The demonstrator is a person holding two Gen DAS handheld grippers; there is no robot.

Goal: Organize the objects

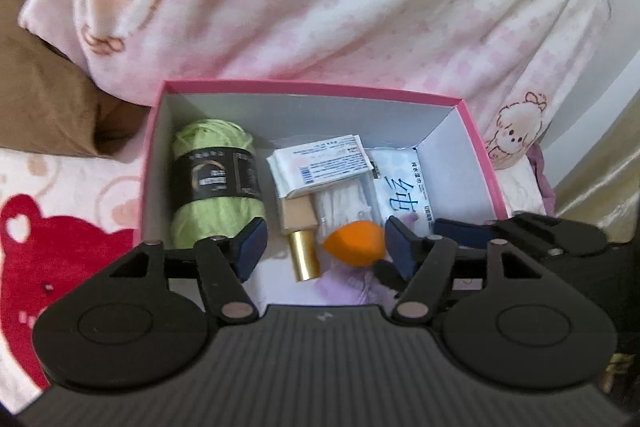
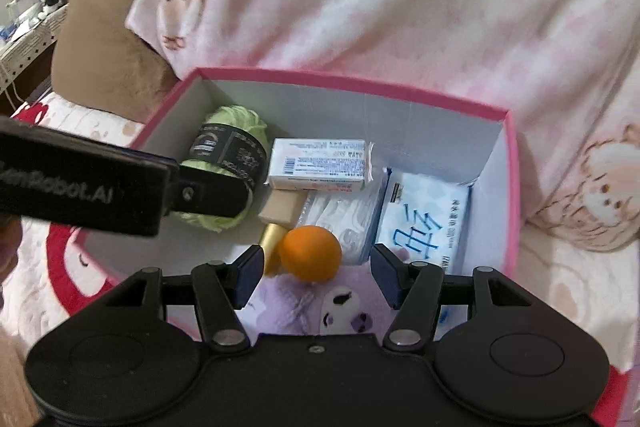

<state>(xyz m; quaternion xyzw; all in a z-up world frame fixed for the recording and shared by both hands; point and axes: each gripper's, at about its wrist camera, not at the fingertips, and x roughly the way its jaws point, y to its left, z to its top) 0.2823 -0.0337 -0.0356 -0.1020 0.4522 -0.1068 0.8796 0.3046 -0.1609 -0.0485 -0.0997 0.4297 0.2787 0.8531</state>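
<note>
A pink box (image 1: 312, 85) with grey inner walls stands open on the bed. Inside lie green yarn (image 1: 216, 215), a white carton (image 1: 320, 167), a tissue pack (image 1: 404, 195) with blue characters, a gold-capped bottle (image 1: 306, 259), an orange sponge (image 1: 354, 241) and a purple cloth (image 2: 304, 311). My left gripper (image 1: 326, 247) hangs open above the bottle and sponge, its pads clear of both. My right gripper (image 2: 318, 273) is open over the orange sponge (image 2: 310, 253) and the cloth, gripping nothing. The left gripper's body (image 2: 120, 183) crosses in front of the yarn (image 2: 236, 119).
A pink-and-white blanket (image 1: 360, 7) with bear prints rises behind the box. A brown pillow (image 1: 40, 99) sits to the left. The box rests on a sheet with a red bear pattern (image 1: 40, 247). White furniture (image 2: 28, 31) shows at the far left.
</note>
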